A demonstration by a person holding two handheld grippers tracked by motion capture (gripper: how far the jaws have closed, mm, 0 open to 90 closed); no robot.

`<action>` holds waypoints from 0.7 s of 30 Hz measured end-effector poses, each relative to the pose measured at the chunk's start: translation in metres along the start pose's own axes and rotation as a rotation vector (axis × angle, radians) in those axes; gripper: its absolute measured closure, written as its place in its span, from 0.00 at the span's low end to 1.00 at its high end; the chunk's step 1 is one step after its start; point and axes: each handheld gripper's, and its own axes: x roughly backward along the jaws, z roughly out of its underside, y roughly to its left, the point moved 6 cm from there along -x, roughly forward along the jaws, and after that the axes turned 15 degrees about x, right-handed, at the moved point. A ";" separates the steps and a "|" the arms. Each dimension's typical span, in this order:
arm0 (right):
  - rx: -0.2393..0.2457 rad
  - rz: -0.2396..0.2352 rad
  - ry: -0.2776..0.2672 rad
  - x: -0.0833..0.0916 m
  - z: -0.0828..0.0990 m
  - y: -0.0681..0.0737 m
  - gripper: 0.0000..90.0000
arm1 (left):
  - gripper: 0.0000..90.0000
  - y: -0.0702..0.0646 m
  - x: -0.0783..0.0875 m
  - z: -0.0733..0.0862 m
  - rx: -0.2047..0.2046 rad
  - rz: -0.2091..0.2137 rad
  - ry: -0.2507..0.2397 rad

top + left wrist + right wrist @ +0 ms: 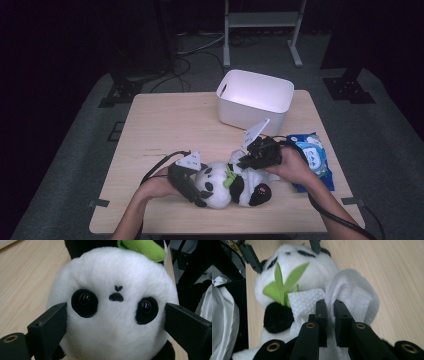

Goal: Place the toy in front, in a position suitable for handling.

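Both forearms bare, no sleeves in the high view. Left gripper point(192, 192): black body, grey three-cornered plate on top, black cable trailing. Right gripper point(245, 162): same build. Jaws are flat matte-black blocks on black links (brass-coloured rivet rings at the pivots, both gripper views).

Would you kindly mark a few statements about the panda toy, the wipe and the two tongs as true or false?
1. The left tongs clasp the panda toy by its head. True.
2. The right tongs stand wide open. False: they are shut on a white wipe.
3. The white bin lies tipped on its side. False: it stands upright.
4. A blue wipe packet lies by the person's right hand. True.
5. The panda carries green leaves. True.
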 end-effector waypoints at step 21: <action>0.030 -0.076 0.066 -0.026 -0.016 0.002 0.91 | 0.07 0.002 0.005 0.002 0.029 0.016 0.003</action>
